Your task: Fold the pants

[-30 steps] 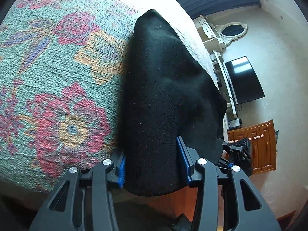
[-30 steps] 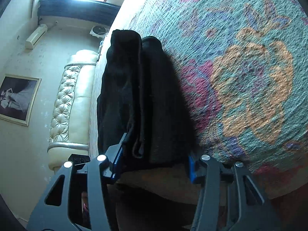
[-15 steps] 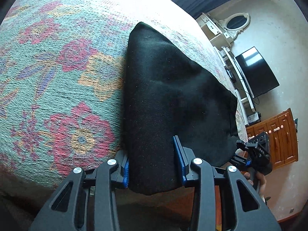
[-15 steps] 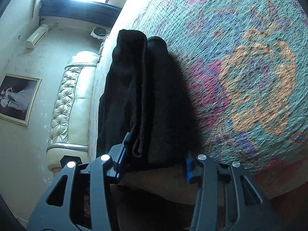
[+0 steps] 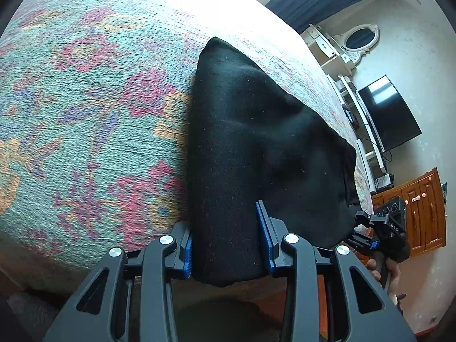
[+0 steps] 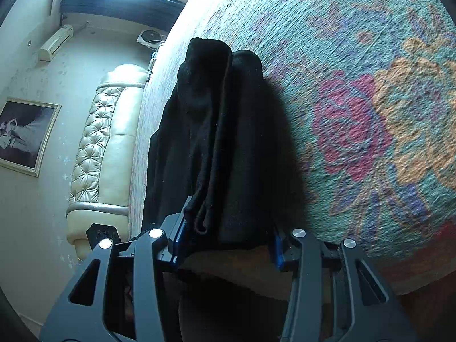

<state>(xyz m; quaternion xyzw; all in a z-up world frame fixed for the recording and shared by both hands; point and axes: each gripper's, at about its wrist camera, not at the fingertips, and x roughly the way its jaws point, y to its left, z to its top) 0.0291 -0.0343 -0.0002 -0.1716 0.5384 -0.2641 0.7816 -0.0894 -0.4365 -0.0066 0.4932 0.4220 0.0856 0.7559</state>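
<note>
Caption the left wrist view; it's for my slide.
Left tool grips black pants on a floral bedspread.

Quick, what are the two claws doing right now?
Left claw: closed on the black pants.
Right claw: closed on the same pants' other corner.

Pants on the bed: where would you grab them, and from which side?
By the near end of the pants, which overhangs the bed edge, coming in from off the bed. The left gripper and right gripper each straddle that hanging edge, where the stacked layers can be pinched together.
</note>
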